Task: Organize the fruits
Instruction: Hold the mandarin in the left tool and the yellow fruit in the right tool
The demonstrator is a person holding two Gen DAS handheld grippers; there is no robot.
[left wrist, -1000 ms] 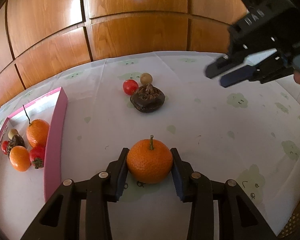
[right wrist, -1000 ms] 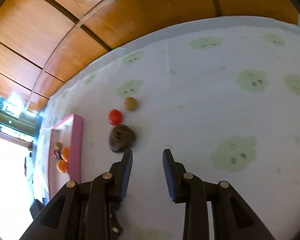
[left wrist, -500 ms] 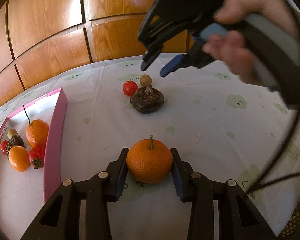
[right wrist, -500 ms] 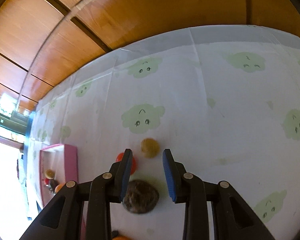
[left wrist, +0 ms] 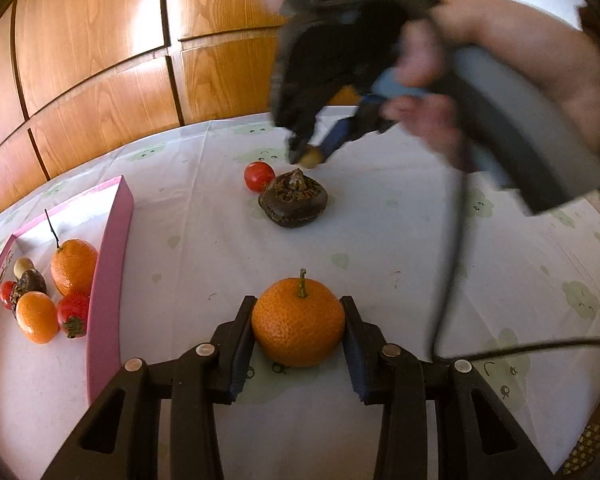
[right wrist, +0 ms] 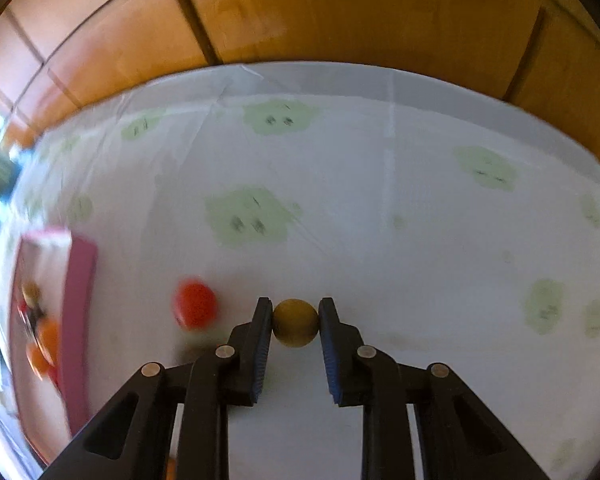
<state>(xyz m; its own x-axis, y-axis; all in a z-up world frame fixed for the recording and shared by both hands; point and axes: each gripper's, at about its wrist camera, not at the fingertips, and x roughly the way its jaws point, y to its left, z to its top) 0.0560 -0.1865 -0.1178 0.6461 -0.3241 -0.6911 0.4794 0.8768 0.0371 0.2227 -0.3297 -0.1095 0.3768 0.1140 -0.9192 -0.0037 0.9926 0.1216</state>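
My left gripper [left wrist: 298, 320] is shut on an orange mandarin [left wrist: 298, 326] that rests on the white tablecloth. My right gripper [right wrist: 295, 311] has its fingers against both sides of a small tan round fruit [right wrist: 295, 323]; it also shows in the left wrist view [left wrist: 310, 158] at the far middle of the table. A red tomato [left wrist: 259, 176] and a dark brown wrinkled fruit [left wrist: 293, 199] lie beside it. The pink tray [left wrist: 110, 264] at the left holds several fruits.
Wooden wall panels [left wrist: 100, 60] stand behind the table. The right gripper's cable [left wrist: 452, 280] hangs over the table's right side. The tomato [right wrist: 195, 307] lies just left of my right gripper, and the pink tray [right wrist: 76, 320] is at the far left.
My right gripper has swung in over the far fruits, come down and closed around the small tan fruit. My left gripper has stayed still with the mandarin.
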